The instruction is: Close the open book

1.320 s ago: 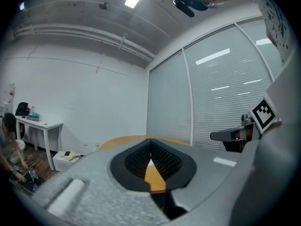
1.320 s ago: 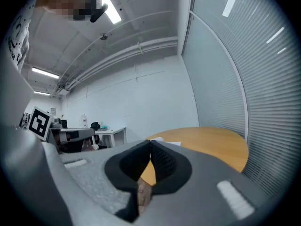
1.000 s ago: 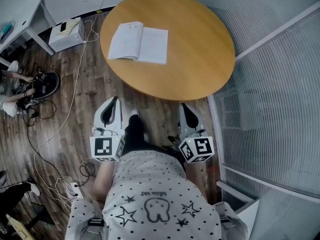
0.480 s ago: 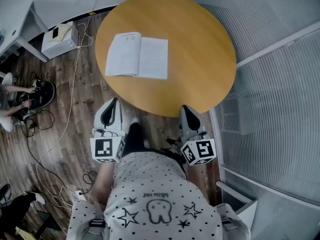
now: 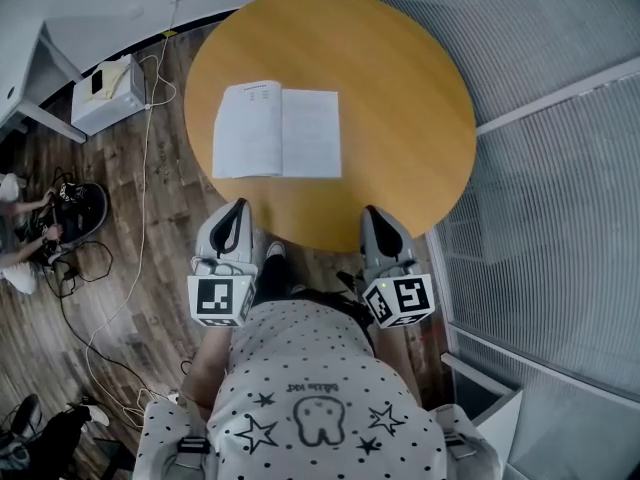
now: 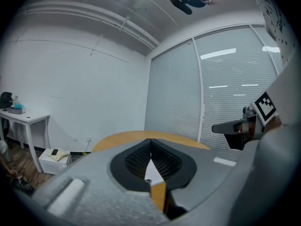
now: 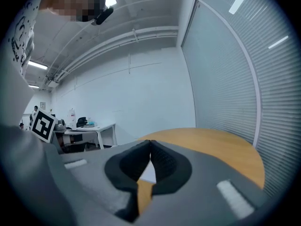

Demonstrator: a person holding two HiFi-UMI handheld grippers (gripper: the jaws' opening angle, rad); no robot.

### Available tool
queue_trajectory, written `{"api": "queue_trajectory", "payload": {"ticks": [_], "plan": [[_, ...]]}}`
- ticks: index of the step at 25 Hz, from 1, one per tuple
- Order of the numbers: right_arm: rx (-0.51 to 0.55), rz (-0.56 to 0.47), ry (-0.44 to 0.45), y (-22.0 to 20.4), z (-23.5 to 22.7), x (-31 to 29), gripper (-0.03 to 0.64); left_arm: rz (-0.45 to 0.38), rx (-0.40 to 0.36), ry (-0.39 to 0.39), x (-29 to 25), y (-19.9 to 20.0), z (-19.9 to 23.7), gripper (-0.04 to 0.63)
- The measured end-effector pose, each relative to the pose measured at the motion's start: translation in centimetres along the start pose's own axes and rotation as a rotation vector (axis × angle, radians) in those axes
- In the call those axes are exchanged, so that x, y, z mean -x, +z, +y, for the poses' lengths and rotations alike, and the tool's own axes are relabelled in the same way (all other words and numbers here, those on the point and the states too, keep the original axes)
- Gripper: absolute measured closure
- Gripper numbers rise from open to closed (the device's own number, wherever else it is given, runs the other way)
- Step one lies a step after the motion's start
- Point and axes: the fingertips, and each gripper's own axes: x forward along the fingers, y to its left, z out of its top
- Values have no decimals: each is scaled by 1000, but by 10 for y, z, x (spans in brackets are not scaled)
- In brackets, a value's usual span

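A white box sits on the wood floor, left of the round table. The left gripper hovers at the table's near edge, its jaws pressed together and empty. The open book lies flat on the table's left half — just beyond that gripper. The right gripper is at the same edge, likewise closed and empty.

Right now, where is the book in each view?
Head view: book lies open, left of centre on the table.
Left gripper view: white sliver of book through the gap under the jaw tips.
Right gripper view: same, book under the jaw tips.
Shared landmark: the round table.
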Motion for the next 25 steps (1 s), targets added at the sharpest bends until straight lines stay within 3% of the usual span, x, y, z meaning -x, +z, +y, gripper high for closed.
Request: {"api": "queue_trajectory", "payload": {"ticks": [8,25], "plan": [[-21,12,-54,4,-6,-10,612,83,70,8,-16,-15,23,586],[-24,48,2,-11,-12,-16,612,83,105,90,-13,-30,20,586]]}}
